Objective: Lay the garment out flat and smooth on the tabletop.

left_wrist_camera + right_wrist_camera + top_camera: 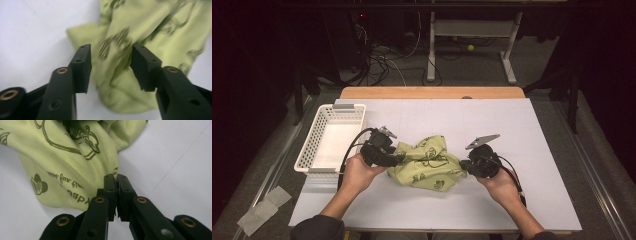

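- The yellow-green cloth (427,162) is lying crumpled on the white table (512,130), directly between the 2 grippers.
- The cloth's long axis is running from the near side by the right gripper (467,165) up and away toward the far side between the 2 tools, where 1 corner is pointing away from the person.
- The left gripper (110,67) is standing released: its jaws are spread apart, a ridge of cloth is sitting between them, and neither pad is pressing on the fabric.
- In the left gripper view, the cloth is extending ahead of the jaws and off to their right, with bare table to their left.
- The right gripper is clenched on the cloth: in the right gripper view its jaws are closed together and a thin edge of fabric is pinched between the pads (110,192).
- From that pinch point, the cloth is spreading ahead and to the left of the right jaws.
- The white basket (319,142) is sitting just beside the left gripper, on its outer side, apart from the cloth.
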Tool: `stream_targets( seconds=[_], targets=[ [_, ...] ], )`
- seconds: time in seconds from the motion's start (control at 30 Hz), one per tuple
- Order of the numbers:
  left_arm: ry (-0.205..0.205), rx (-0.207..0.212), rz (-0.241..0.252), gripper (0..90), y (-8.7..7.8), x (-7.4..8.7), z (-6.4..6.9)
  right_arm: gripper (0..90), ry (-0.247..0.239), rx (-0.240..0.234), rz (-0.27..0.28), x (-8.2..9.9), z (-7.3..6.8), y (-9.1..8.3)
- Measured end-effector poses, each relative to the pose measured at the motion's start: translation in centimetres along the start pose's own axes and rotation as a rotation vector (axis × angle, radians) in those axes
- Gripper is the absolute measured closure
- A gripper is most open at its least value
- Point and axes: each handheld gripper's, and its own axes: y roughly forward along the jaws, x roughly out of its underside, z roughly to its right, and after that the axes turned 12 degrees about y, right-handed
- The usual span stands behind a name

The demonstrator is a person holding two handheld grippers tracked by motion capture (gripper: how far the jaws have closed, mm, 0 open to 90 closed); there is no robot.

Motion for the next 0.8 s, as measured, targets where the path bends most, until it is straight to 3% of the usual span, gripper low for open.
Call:
stream_targets(
  seconds=[0.2, 0.33, 0.4, 0.47, 0.53, 0.57, 0.7, 0.8],
  targets=[
    [0.078, 0.019, -0.015, 42.7, 1.0, -3.2, 1.4, 88.0, -0.003, -0.001, -0.003, -0.2, -0.2, 0.3],
    [0.090, 0.027, -0.054, 42.8, 2.9, -4.8, 2.1, 87.9, 0.001, -0.003, -0.003, -0.2, -0.3, 0.4],
    [0.095, 0.019, -0.080, 49.5, 3.4, -4.9, 2.2, 87.9, 0.000, -0.004, -0.005, -0.2, -0.3, 0.4],
    [0.088, 0.018, -0.085, 63.0, 3.8, -4.7, 2.1, 87.9, 0.000, -0.007, -0.008, -0.2, -0.3, 0.4],
    [0.054, 0.012, -0.058, 74.0, 3.5, -4.1, 1.6, 87.9, -0.009, -0.010, -0.006, 0.0, -0.3, 0.4],
    [0.044, -0.008, -0.058, 77.5, 3.3, -3.8, 1.3, 87.9, -0.001, -0.008, -0.009, 0.1, -0.3, 0.4],
    [0.022, -0.056, -0.070, 80.7, 2.3, -1.9, 0.6, 87.9, -0.003, -0.008, -0.014, 0.6, 0.3, 0.4],
    [-0.006, -0.063, -0.070, 81.0, 1.7, -0.3, 0.0, 88.0, 0.004, -0.013, -0.024, 1.0, 0.6, 0.5]
  ],
)
